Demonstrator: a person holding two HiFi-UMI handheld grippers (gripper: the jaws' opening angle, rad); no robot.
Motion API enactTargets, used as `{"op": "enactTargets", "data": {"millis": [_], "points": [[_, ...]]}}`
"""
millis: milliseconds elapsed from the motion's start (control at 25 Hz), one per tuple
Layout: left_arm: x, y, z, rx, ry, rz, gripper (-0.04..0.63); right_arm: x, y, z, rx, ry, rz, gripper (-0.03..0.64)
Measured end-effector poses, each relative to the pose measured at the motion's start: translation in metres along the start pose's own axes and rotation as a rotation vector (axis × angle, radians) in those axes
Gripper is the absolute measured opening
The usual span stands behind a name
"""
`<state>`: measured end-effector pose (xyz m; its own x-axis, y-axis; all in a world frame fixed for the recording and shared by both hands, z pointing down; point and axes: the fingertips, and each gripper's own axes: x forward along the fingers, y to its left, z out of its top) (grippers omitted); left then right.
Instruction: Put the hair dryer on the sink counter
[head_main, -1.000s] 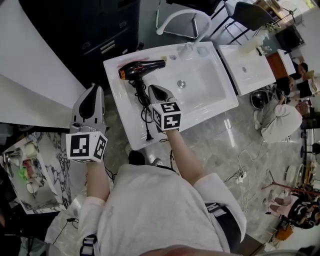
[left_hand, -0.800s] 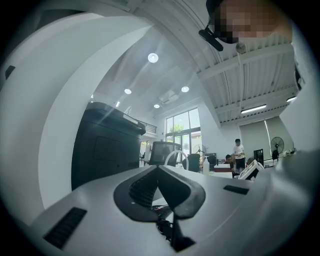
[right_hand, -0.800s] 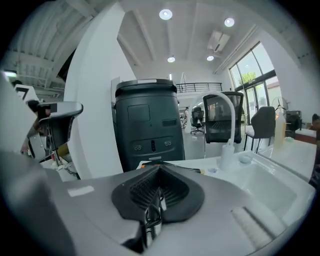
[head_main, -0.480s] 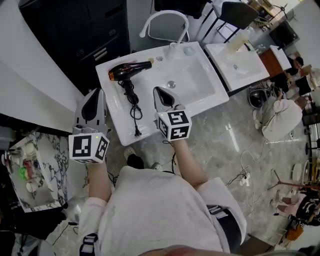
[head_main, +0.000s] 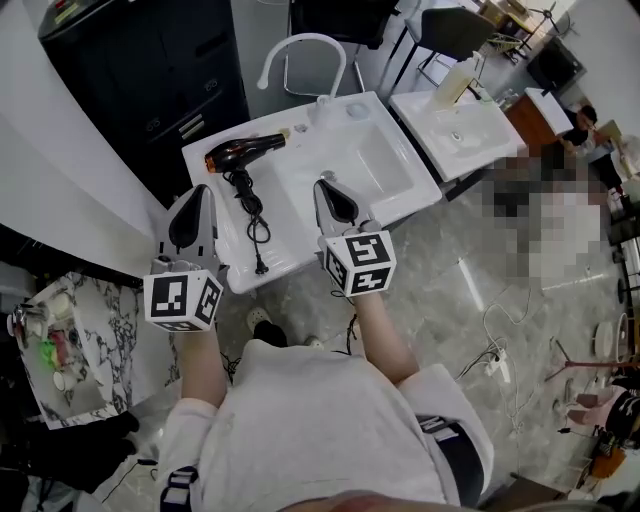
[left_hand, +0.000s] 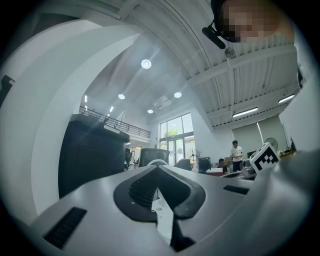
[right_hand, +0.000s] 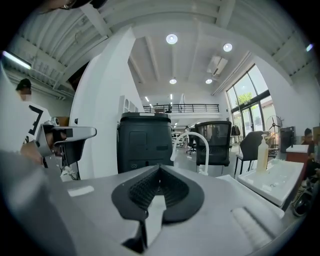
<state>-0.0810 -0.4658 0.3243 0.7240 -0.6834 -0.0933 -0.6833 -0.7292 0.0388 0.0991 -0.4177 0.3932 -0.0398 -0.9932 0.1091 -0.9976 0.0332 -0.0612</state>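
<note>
The black hair dryer (head_main: 245, 152) with an orange rear lies on the left side of the white sink counter (head_main: 300, 215). Its cord (head_main: 252, 215) trails toward the counter's front edge. My left gripper (head_main: 198, 190) hovers at the counter's left edge, shut and empty. My right gripper (head_main: 322, 183) hangs over the front of the basin, right of the cord, also shut with nothing in it. In the left gripper view the pads (left_hand: 150, 187) meet, and in the right gripper view the pads (right_hand: 150, 187) touch too. Both gripper views look level across the room.
A white arched faucet (head_main: 300, 50) stands at the back of the sink. A second sink (head_main: 455, 130) with a soap bottle (head_main: 455, 78) lies to the right. A black cabinet (head_main: 150, 60) stands behind, a marble shelf (head_main: 70, 340) with small items at left, cables (head_main: 500, 310) on the floor.
Both grippers have drawn back from the counter toward me. The right one, earlier over the cord, is now clear of it. The hair dryer stays where it lay.
</note>
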Motion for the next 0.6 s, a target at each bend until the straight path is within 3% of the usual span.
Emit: {"op": "enactTargets", "data": {"millis": [600], "points": [[-0.017, -0.052, 0.014, -0.002, -0.028, -0.020, 0.008, -0.078, -0.022, 0.043, -0.047, -0.109, -0.034, 0.011]]}}
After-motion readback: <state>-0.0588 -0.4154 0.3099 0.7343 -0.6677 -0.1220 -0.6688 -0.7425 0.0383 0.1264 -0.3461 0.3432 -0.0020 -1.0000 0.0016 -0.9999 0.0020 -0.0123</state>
